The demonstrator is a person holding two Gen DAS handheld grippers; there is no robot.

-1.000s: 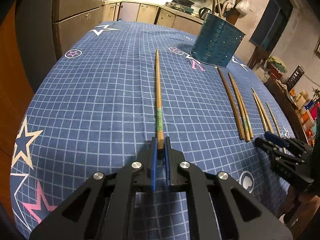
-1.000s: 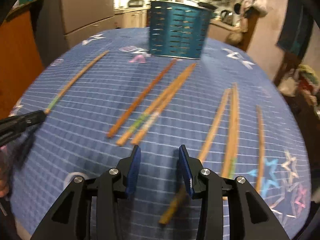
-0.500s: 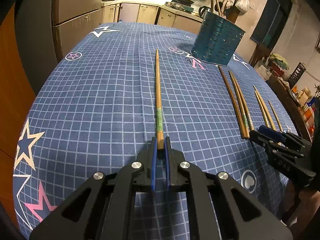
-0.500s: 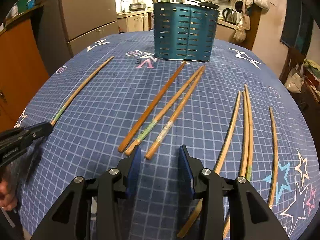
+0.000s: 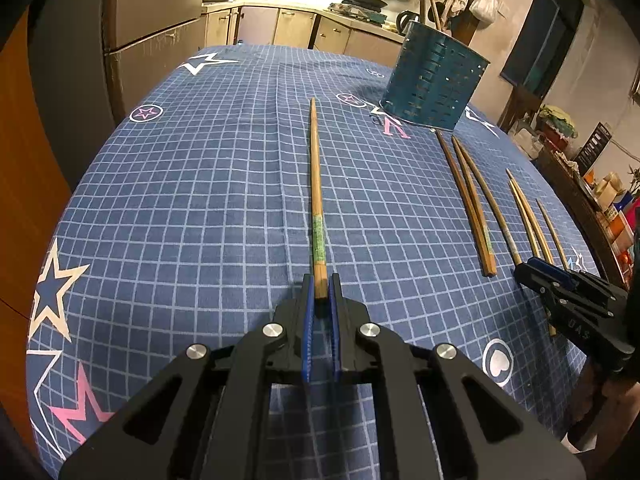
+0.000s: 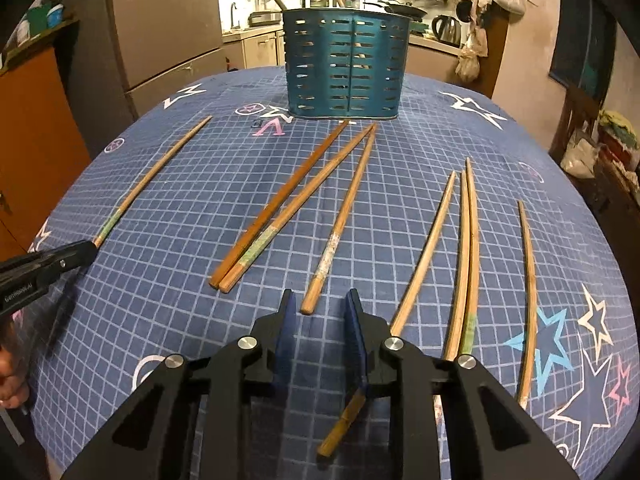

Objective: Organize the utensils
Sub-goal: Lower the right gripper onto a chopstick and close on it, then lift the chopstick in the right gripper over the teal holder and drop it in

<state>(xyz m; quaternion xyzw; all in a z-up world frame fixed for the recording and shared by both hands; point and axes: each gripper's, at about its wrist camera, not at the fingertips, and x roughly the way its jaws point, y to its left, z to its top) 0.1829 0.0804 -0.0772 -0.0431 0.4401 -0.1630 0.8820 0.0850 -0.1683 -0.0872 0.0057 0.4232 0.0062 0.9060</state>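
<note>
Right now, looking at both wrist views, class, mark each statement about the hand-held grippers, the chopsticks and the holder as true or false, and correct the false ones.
1. The left hand-held gripper is shut on the butt end of a chopstick. True.
2. The right hand-held gripper is clamped on a chopstick. False: its fingers are spread, with the end of a loose chopstick lying just ahead of the gap.
3. The teal holder lies tipped on its side. False: it stands upright on the checked tablecloth.
4. Several chopsticks lie on the cloth outside the holder. True.
5. The left gripper's chopstick is already in the holder. False: it lies flat on the cloth, apart from the holder.
</note>
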